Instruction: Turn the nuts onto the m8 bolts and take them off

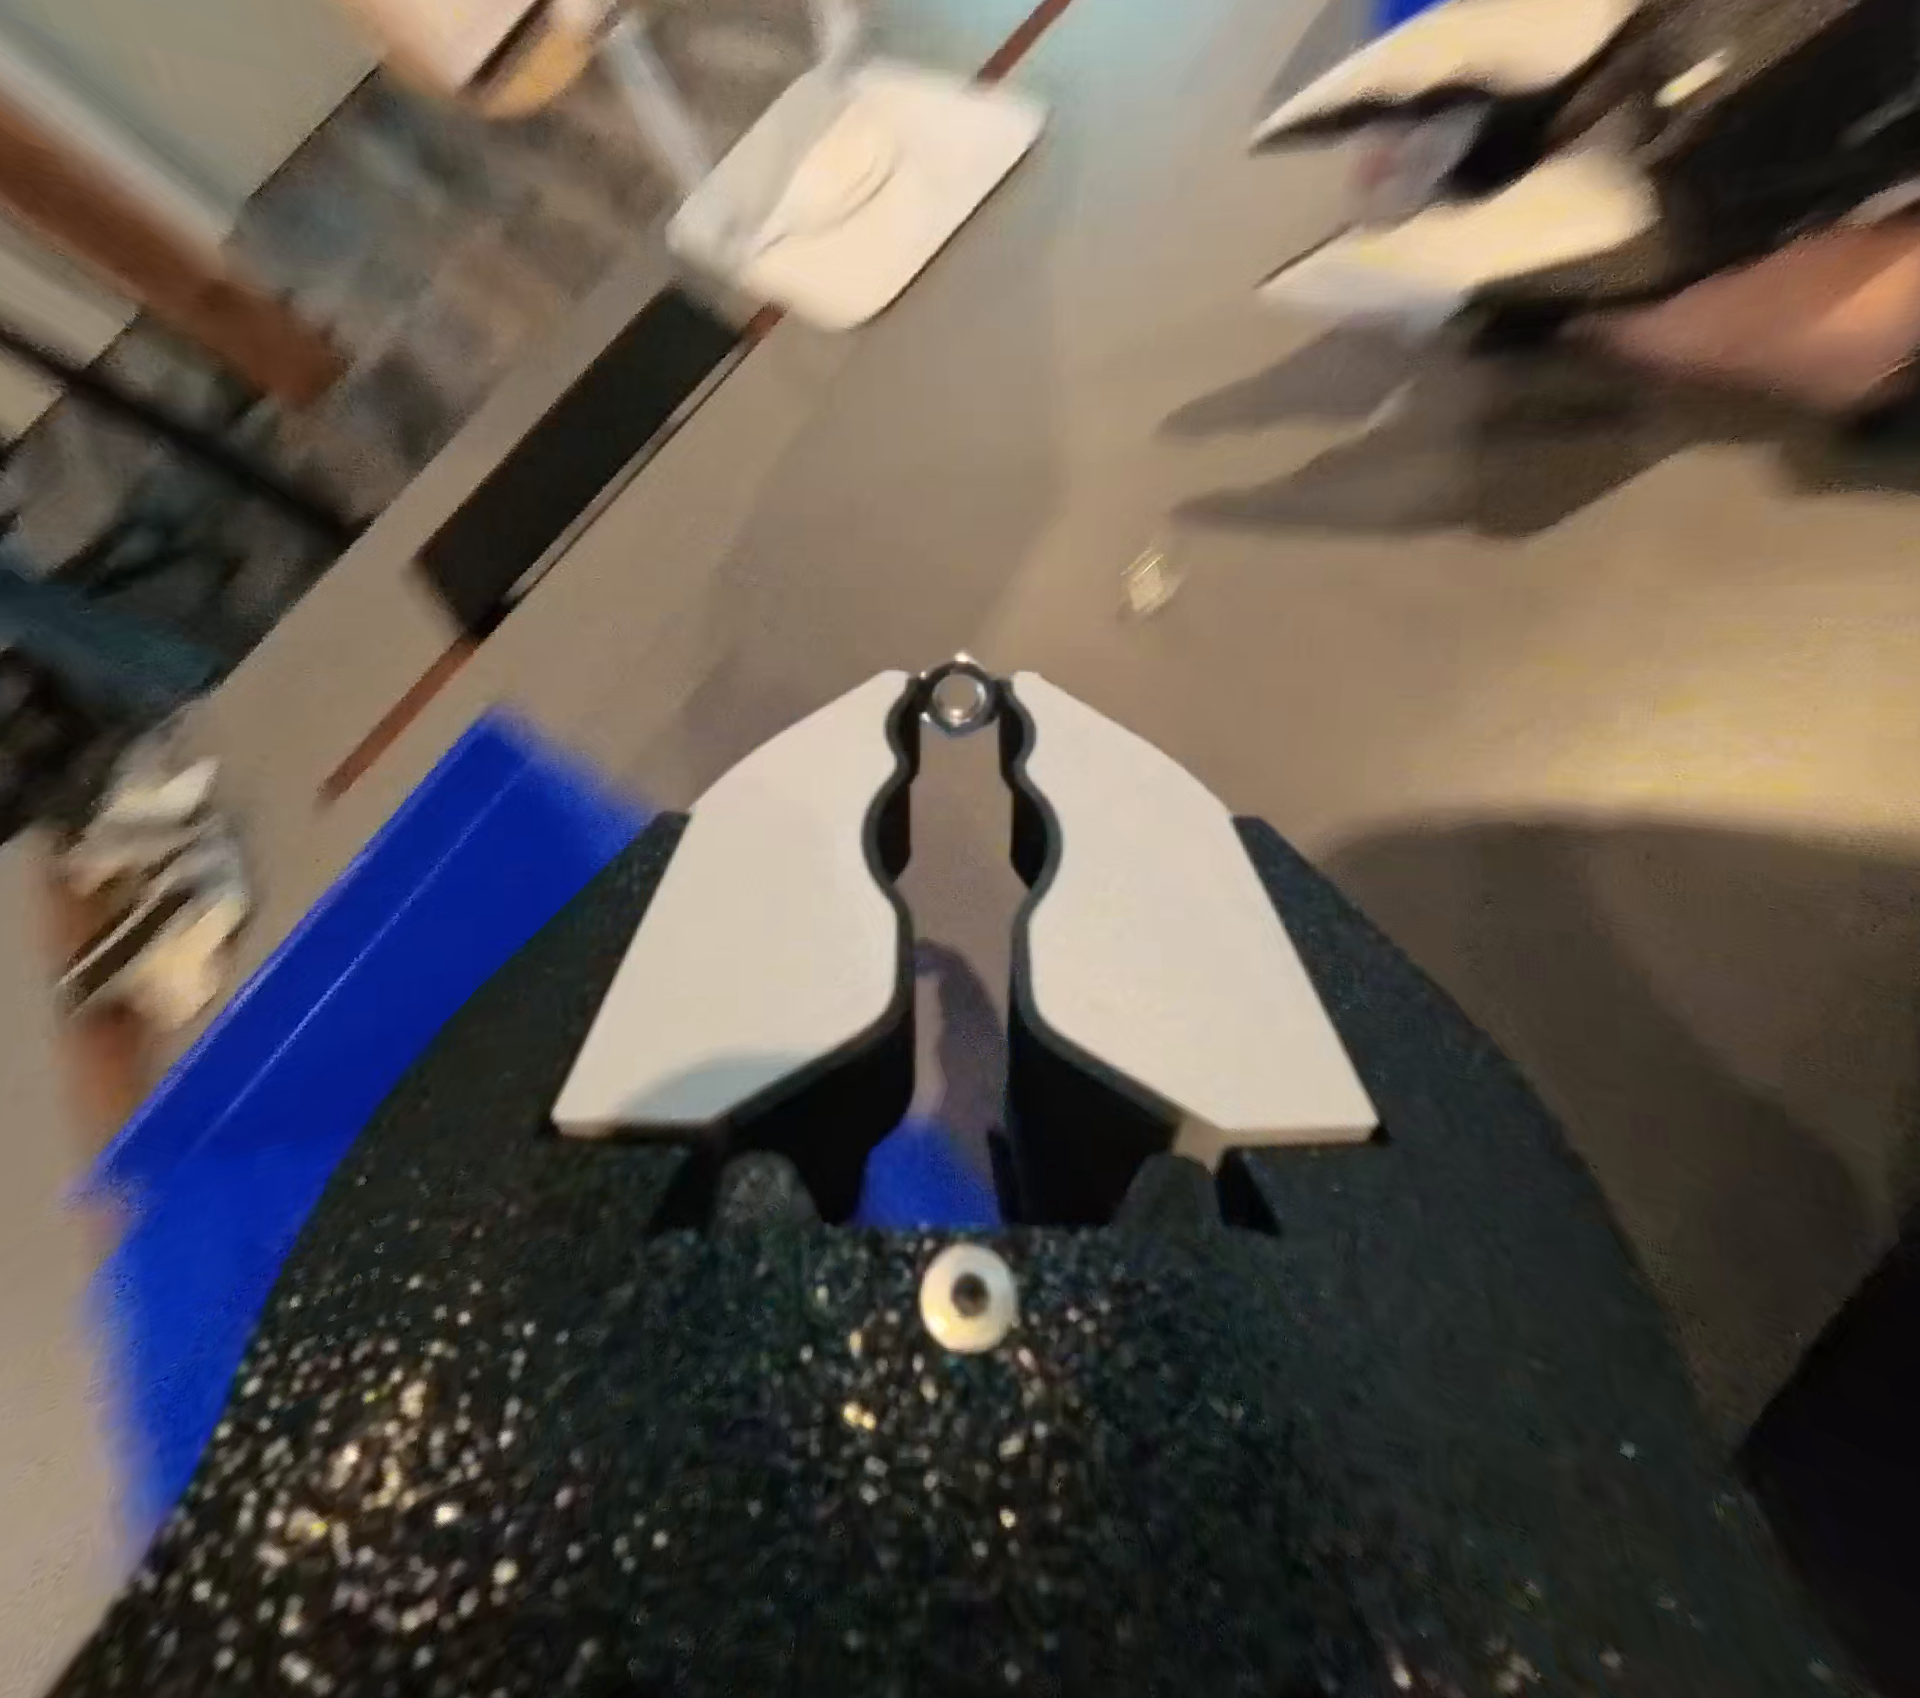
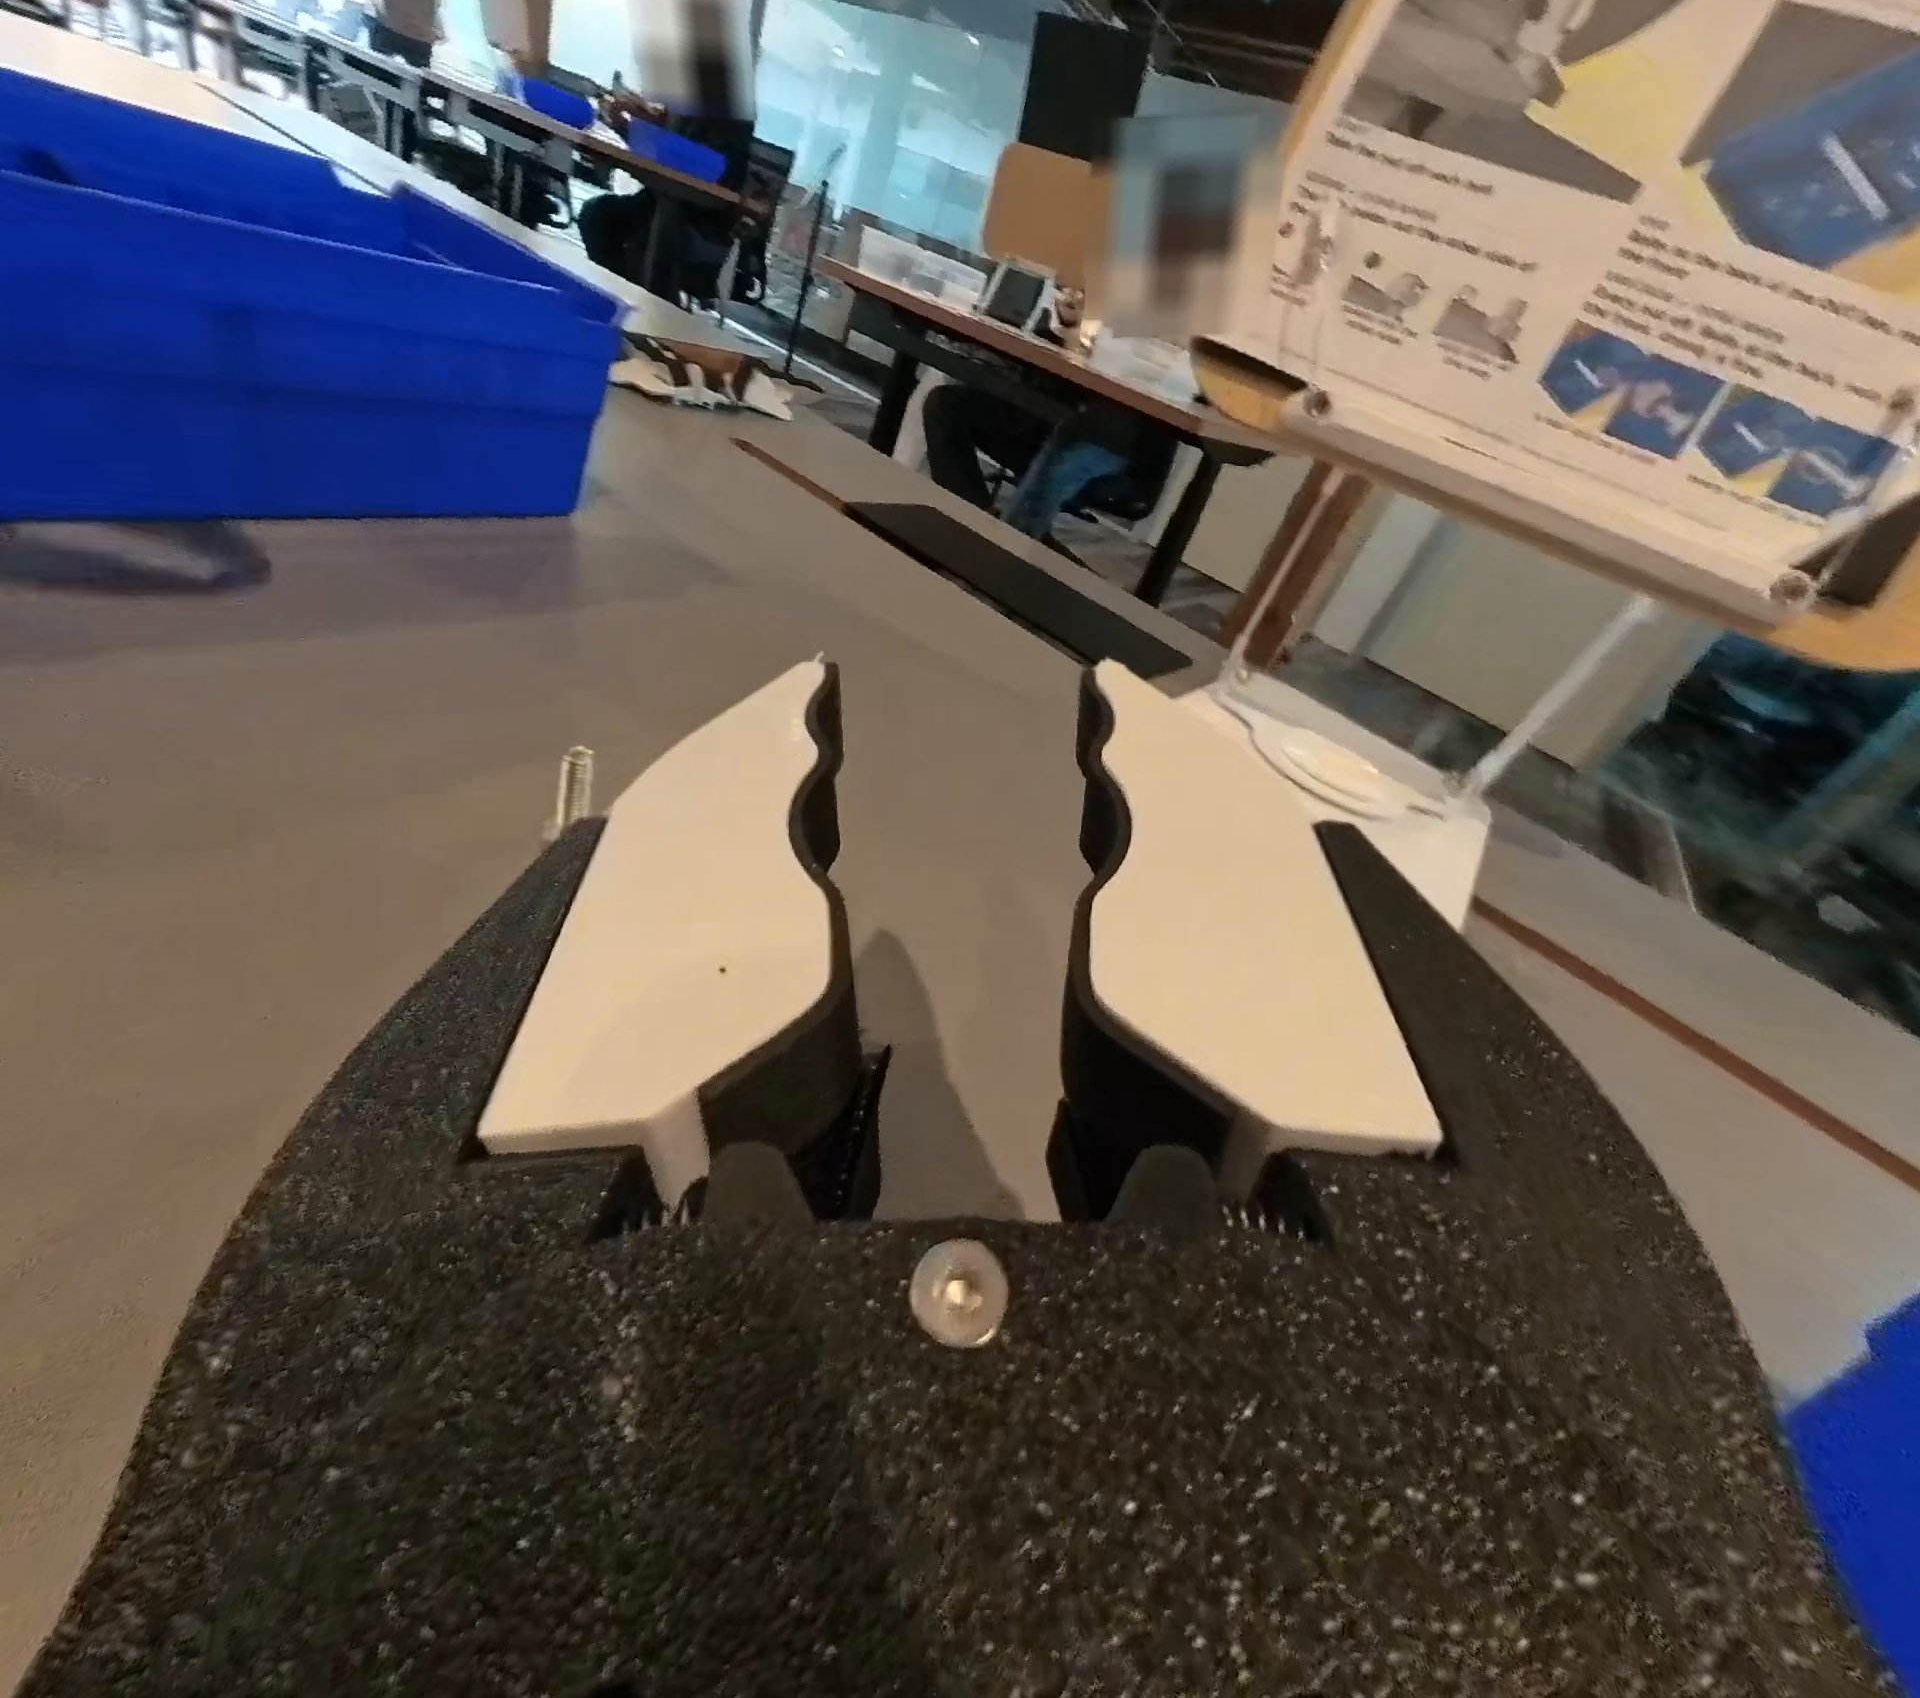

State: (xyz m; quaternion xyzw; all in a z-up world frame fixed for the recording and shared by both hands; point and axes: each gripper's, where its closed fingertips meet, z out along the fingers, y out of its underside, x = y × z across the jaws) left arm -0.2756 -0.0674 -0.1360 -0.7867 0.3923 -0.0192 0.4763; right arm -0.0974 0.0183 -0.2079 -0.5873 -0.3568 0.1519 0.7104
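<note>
Grey table (image 2: 312,817): upright bolt (image 2: 578,784) beside gaping right tongs (image 2: 956,682); left tongs (image 1: 958,694) clamping nut (image 1: 958,699).

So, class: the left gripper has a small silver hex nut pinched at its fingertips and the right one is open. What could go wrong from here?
1. The small silver hex nut sits only at the very tips of the left gripper, so it might twist or slip out.
2. The left wrist view is motion-blurred; fast swinging could shake the nut loose.
3. The open right gripper is close to the upright silver threaded bolt on the grey table and could topple it.
</note>
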